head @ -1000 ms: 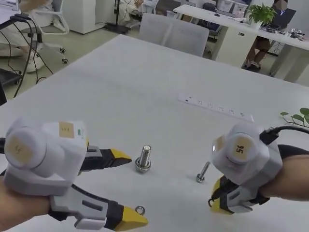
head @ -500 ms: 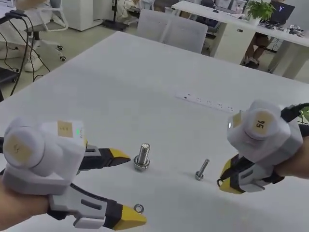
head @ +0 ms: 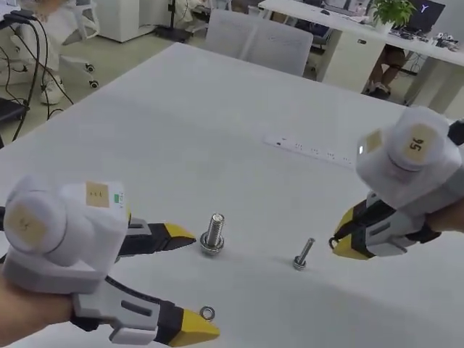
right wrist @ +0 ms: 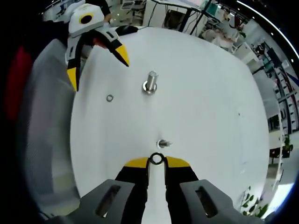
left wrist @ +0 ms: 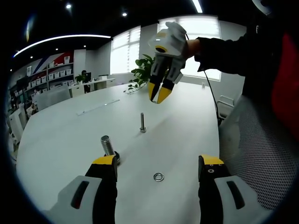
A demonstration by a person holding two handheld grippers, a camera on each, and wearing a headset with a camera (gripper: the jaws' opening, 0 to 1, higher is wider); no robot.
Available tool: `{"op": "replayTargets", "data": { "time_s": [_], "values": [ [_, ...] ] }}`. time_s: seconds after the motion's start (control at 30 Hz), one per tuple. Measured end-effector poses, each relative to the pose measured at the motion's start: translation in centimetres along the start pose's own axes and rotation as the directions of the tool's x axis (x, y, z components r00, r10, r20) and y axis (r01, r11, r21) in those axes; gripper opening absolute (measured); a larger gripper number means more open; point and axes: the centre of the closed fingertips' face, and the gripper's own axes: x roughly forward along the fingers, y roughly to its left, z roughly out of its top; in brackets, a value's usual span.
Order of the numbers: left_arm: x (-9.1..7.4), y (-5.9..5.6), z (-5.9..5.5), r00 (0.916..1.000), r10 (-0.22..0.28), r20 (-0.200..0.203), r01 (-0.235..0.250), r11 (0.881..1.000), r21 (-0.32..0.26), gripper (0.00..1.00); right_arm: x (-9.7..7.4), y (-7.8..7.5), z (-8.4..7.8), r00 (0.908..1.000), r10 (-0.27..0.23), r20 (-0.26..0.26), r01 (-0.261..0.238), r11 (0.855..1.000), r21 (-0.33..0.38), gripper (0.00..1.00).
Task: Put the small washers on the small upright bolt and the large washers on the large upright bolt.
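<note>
Washers number two that can be counted singly: one small washer is pinched edge-on between the closed yellow tips of the right gripper, and one loose washer lies flat on the table, between the spread jaws of the left gripper in the left gripper view. That gripper stands wide open and holds nothing. Bolts number two as well, both standing thread-up on their heads: the large bolt sits just beyond the left gripper's upper tip, with a wider ring at its foot — whether that is one washer or several cannot be told — and the small bolt stands well to its right, bare along its thread. The right gripper hangs in the air with its tips pointed down toward the small bolt, apart from it. Everything rests on a plain white table, matte and broad, with a white power strip lying farther back. Beyond it is an open office — a grey chair at the far edge, desks, a potted plant, and a person seated at a desk.
</note>
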Motion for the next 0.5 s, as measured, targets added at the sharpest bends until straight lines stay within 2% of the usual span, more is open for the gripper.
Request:
{"op": "replayTargets", "data": {
  "time_s": [0.27, 0.5],
  "values": [
    [0.0, -0.1, -0.1, 1.0, -0.002, -0.003, 0.002, 1.0, -0.004, 0.7, 0.1, -0.8, 1.1, 1.0, -0.002, 0.001, 0.002, 1.0, -0.024, 0.14],
    [-0.1, 0.1, -0.1, 1.0, 0.005, 0.002, -0.005, 1.0, -0.008, 0.7, 1.2, -1.5, 1.4, 0.9998, 0.011, -0.019, -0.012, 0.999, -0.049, 0.14]
  ]
}}
